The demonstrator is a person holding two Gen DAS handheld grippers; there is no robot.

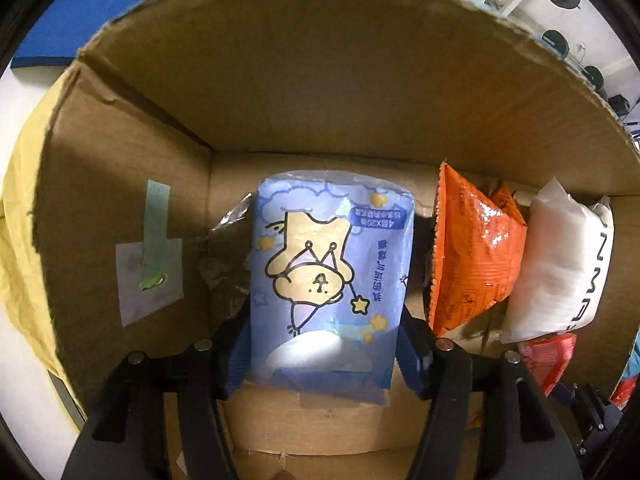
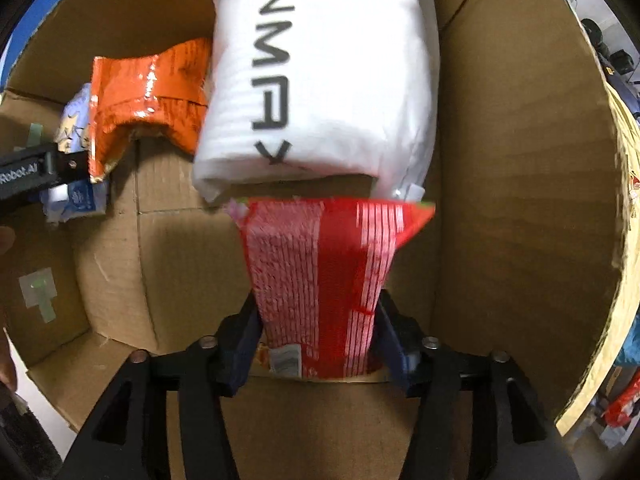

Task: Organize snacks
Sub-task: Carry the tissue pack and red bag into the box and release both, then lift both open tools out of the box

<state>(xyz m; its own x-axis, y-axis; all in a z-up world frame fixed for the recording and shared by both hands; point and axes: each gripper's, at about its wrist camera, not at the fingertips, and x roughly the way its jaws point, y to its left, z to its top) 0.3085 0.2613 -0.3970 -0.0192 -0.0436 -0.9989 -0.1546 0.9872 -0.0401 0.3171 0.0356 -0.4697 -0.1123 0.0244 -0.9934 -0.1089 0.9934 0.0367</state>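
Both grippers reach down into a cardboard box (image 1: 312, 80). My left gripper (image 1: 324, 344) is shut on a blue pack (image 1: 328, 272) with a cartoon bear, held upright near the box's left corner. To its right stand an orange snack bag (image 1: 476, 252) and a white pack (image 1: 560, 260) with black letters. My right gripper (image 2: 316, 340) is shut on a red snack bag (image 2: 320, 272), just in front of the white pack (image 2: 320, 80). The orange bag (image 2: 148, 92) sits left of the white one, and the blue pack (image 2: 76, 120) shows behind it.
The box wall (image 2: 520, 160) rises close on the right, and bare box floor (image 2: 180, 248) lies left of the red bag. A taped paper label (image 1: 150, 276) sticks to the left wall. The left gripper's body (image 2: 36, 172) enters the right wrist view at the left edge.
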